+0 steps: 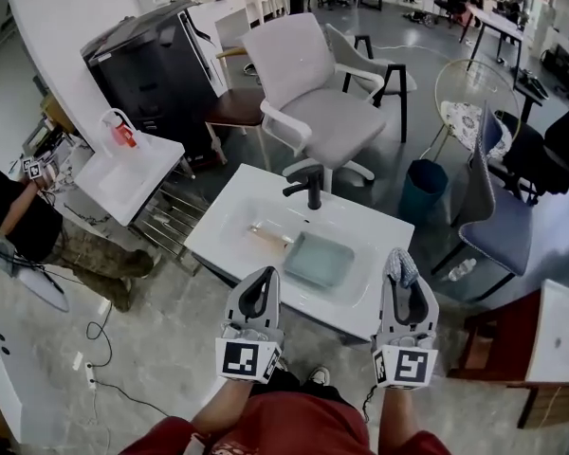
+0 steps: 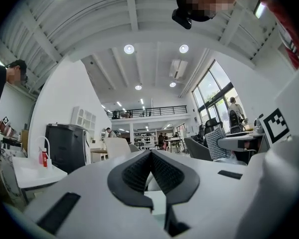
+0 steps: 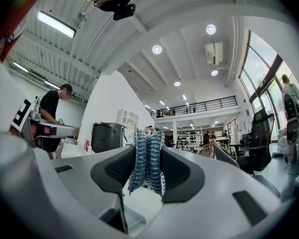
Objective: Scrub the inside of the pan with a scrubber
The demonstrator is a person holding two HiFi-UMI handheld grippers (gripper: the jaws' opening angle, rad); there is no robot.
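Pan (image 1: 319,260), rectangular & grey-green, was seen lying flat in the basin of the white sink (image 1: 229,218), twd its right side, just in front of the black tap (image 1: 311,186). A small pale-brown item (image 1: 266,234), too small to be identified, was seen in the basin just left of the pan. Scrubber (image 3: 146,159), a blue-silver mesh wad, was clamped betw. the jaws of the right gripper (image 1: 401,275), squeezed flat & sticking out past the tips. It was held over the sink's near-right edge, apart from the pan. Left gripper (image 2: 150,154) was held beside it at the sink's near edge, jaws closed tip to tip w/ nothing betw. them. Beyond the sink a white office chair (image 1: 308,98) was seen. Further left were a black cabinet (image 1: 152,69) & a small white table (image 1: 114,186) w/ a red bottle (image 1: 123,135) on it.
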